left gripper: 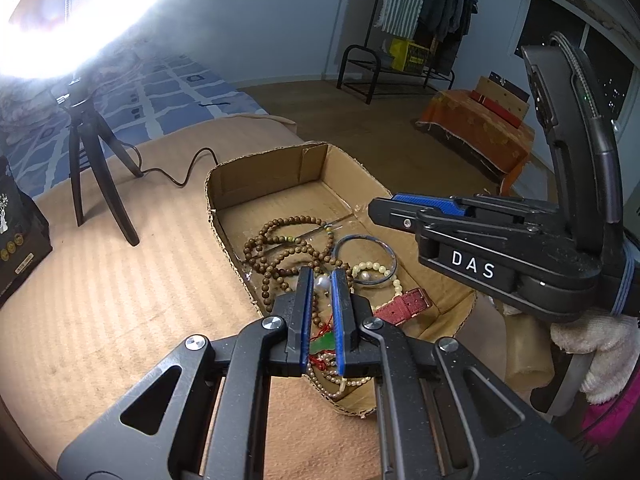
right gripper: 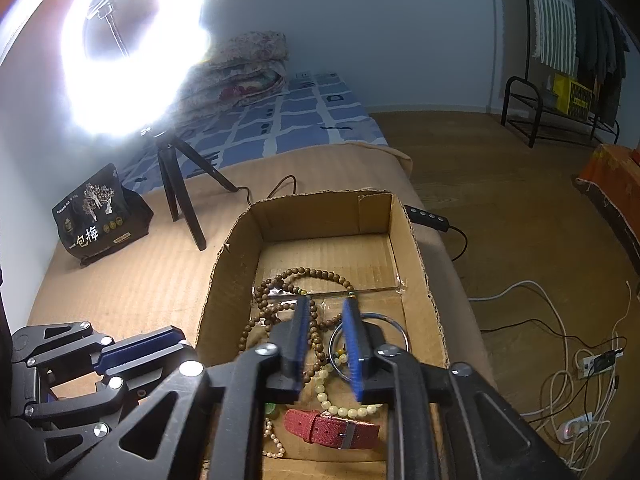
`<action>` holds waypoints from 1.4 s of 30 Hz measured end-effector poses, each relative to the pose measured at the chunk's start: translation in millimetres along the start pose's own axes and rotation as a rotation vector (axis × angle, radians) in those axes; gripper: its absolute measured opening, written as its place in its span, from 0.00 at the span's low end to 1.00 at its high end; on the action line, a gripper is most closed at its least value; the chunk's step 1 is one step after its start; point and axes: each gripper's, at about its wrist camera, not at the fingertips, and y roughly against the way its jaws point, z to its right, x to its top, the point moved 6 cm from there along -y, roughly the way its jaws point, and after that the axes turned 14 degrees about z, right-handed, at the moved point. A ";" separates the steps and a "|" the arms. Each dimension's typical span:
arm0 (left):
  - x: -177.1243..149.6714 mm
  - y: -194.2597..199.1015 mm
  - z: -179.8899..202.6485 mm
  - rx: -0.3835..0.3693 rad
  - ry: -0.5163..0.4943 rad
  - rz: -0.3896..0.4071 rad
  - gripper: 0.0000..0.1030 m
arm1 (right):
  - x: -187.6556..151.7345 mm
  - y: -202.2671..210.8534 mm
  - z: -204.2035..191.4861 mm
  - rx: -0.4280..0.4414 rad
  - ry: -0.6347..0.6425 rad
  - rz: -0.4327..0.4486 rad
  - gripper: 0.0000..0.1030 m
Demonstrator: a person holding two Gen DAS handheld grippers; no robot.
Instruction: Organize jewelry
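Right wrist view — cardboard box (right gripper: pixel 416 256) holds red watch strap (right gripper: pixel 320 428).

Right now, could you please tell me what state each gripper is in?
Left gripper: jaws closed, holding nothing.
Right gripper: jaws slightly open above the cardboard box, holding nothing.

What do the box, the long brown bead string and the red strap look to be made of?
Box: raw brown corrugated cardboard, fluted cut edges showing. Brown bead string: probably wood, matte round beads. Red strap: textured leather or imitation, with a metal buckle.
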 end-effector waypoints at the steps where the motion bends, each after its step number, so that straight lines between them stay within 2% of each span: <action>1: -0.4 -0.3 0.2 0.002 -0.003 -0.001 0.07 | 0.4 0.2 0.5 -0.003 -0.002 0.002 0.25; 3: -1.4 -0.7 0.4 0.006 -0.011 -0.003 0.08 | 1.0 1.0 2.0 -0.005 -0.011 0.006 0.29; 4: -1.9 -0.9 0.4 0.009 -0.015 -0.005 0.19 | 1.4 1.3 2.5 -0.006 -0.016 0.008 0.31; 5: -2.4 -0.7 0.5 0.016 -0.017 -0.004 0.40 | 1.5 1.2 2.7 -0.009 -0.018 0.008 0.33; 6: -2.3 0.3 -0.2 0.023 -0.019 0.003 0.47 | 1.8 1.2 2.8 -0.012 -0.017 0.009 0.40; 7: -2.0 1.9 -0.6 0.027 -0.020 0.014 0.51 | 1.9 1.6 2.5 -0.015 -0.014 0.012 0.48; 11: -2.6 2.8 -3.7 0.035 -0.019 0.012 0.51 | 2.3 1.6 1.6 -0.023 -0.010 0.011 0.54; 13: -2.2 3.8 -6.0 0.039 -0.013 0.013 0.51 | 2.8 1.9 1.5 -0.036 -0.010 0.012 0.70; 17: -2.2 6.4 -8.2 0.044 -0.010 0.013 0.51 | 4.4 4.7 0.6 -0.046 -0.013 0.018 0.76; 19: -2.3 8.2 -8.7 0.045 -0.007 0.014 0.51 | 5.0 6.5 0.1 -0.061 -0.013 0.019 0.83; 30: -2.2 34.6 -9.4 0.057 0.000 0.030 0.51 | 13.6 28.5 -10.4 -0.097 -0.011 0.045 0.85; 42: 9.9 94.1 -12.5 0.090 -0.008 0.094 0.51 | 24.4 77.3 -38.9 -0.117 0.035 0.101 0.86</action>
